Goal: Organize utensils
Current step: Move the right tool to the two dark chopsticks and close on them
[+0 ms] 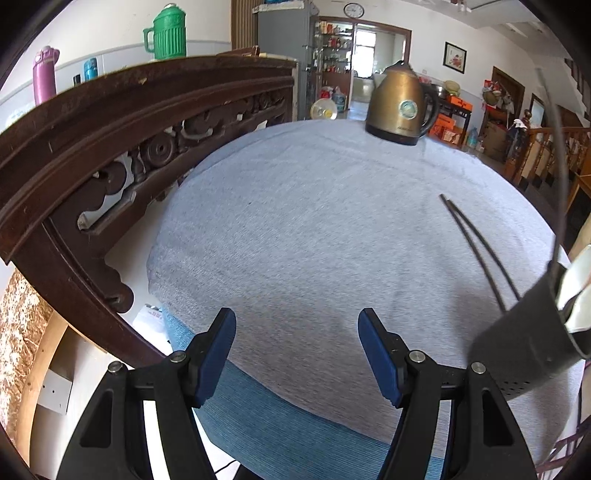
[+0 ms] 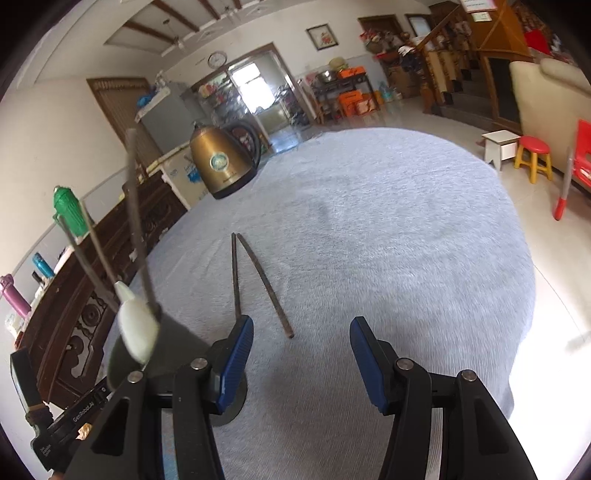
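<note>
Two dark chopsticks (image 2: 258, 280) lie on the grey cloth-covered table (image 2: 388, 240), joined at the far ends; they also show in the left wrist view (image 1: 472, 243). My right gripper (image 2: 301, 354) is open and empty, just short of their near ends. A black perforated utensil holder (image 1: 524, 343) stands at the right of the left wrist view, holding a white spoon (image 1: 576, 280) and thin sticks; in the right wrist view it (image 2: 173, 354) stands behind the left finger, with the spoon (image 2: 135, 328). My left gripper (image 1: 297, 343) is open and empty over the table's near edge.
A brass electric kettle (image 1: 400, 105) stands at the table's far side, also in the right wrist view (image 2: 221, 162). A carved dark wooden cabinet (image 1: 110, 147) runs along the left, with flasks and a green jug (image 1: 168, 33) on top. Stools (image 2: 533, 155) stand right.
</note>
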Motion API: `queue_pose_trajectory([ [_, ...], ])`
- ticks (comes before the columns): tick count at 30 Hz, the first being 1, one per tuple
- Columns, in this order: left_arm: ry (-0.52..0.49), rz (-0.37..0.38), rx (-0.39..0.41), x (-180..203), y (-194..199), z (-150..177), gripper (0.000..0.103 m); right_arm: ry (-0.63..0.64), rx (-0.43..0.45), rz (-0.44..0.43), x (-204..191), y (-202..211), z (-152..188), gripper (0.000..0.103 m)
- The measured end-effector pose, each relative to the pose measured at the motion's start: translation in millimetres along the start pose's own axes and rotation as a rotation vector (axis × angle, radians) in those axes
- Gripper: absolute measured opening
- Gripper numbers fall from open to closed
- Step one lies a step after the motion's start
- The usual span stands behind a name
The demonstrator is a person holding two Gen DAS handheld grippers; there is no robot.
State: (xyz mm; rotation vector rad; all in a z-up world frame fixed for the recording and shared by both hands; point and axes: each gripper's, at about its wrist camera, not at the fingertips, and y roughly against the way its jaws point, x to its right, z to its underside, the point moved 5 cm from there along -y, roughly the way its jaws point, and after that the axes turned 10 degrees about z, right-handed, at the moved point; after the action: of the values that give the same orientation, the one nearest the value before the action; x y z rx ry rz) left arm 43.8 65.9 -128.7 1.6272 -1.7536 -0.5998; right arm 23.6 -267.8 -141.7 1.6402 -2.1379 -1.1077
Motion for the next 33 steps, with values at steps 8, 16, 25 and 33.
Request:
queue_pose_trajectory([
  [8, -0.023, -0.013, -0.032, -8.7, -18.5, -7.7, 0.069, 0.205, -0.132, -0.086, -35.0, -67.4, -37.2, 0.058],
  [16, -0.084, -0.025, -0.056, -6.1, -30.3, -19.3, 0.069, 0.319, -0.228, -0.133, -81.3, -147.2, -72.3, 0.056],
  [25, -0.098, -0.044, -0.086, -8.5, -43.2, -29.9, 0.069, 0.378, -0.303, -0.164, -117.3, -191.7, -75.8, 0.031],
  [33, -0.117, -0.052, -0.104, -8.6, -55.1, -35.7, 0.069, 0.373, -0.275, -0.128, -110.6, -198.9, -84.6, 0.008],
])
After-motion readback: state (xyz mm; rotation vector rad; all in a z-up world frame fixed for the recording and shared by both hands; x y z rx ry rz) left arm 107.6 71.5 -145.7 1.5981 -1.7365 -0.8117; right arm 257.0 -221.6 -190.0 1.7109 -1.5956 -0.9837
